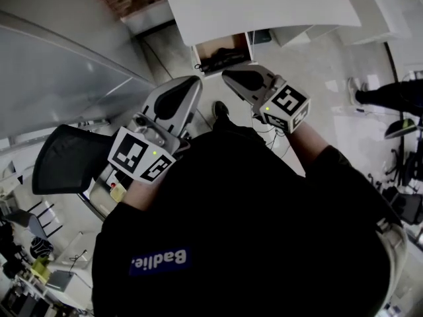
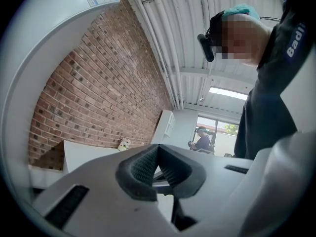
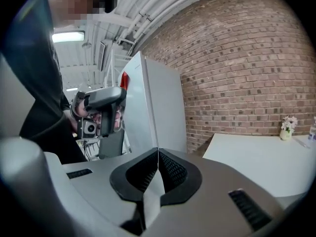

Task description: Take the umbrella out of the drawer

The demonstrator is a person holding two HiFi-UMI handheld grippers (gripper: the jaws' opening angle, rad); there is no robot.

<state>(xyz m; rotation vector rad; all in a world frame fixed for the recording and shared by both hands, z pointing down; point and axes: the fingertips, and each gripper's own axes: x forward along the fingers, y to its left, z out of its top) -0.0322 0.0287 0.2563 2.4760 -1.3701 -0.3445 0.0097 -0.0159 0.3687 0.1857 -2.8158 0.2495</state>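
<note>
An open drawer under the white desk holds a dark, long thing, probably the umbrella. In the head view both grippers are raised in front of my chest, well short of the drawer. My left gripper points toward the drawer's left side, and in the left gripper view its pads meet at the tip with nothing between them. My right gripper is just right of it, its pads also pressed together and empty. The right gripper view shows the left gripper beside it.
A black office chair stands to my left. A tall white cabinet stands by the brick wall. A small vase of flowers is on the desk. Another person's legs are at the right.
</note>
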